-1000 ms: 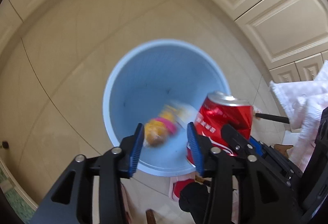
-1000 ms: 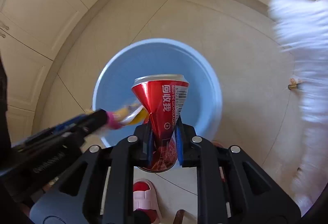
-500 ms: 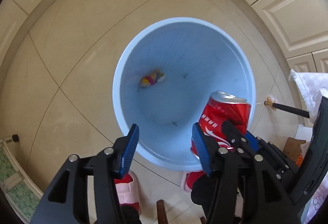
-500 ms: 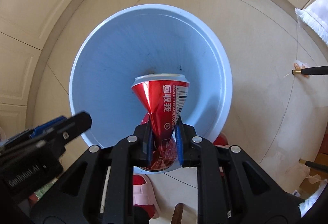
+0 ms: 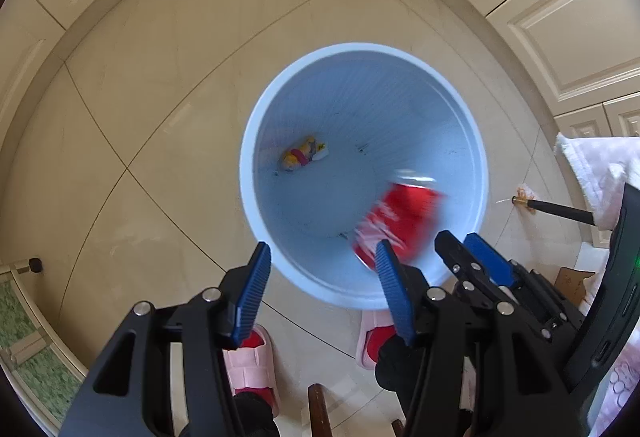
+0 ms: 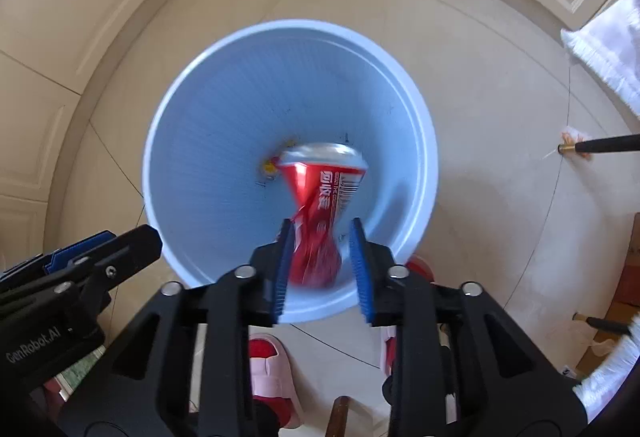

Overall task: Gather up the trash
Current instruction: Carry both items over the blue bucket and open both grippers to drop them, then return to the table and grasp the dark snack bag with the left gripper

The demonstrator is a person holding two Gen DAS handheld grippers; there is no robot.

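Two grippers point down over the blue bin (image 6: 192,125). The right gripper (image 6: 320,261) has just been spreading its jaws, and the crushed red can (image 6: 320,197) sits blurred between the pads (no longer pinched). The left gripper (image 5: 324,289) gapes, holding nothing. Deep on the bin floor lies a yellow wrapper (image 5: 302,154).

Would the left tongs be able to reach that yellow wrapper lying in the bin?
Probably yes. The left tongs stand open above the blue bin, whose mouth is uncovered. The yellow wrapper lies at the bottom, clear of the red can, though deep down.
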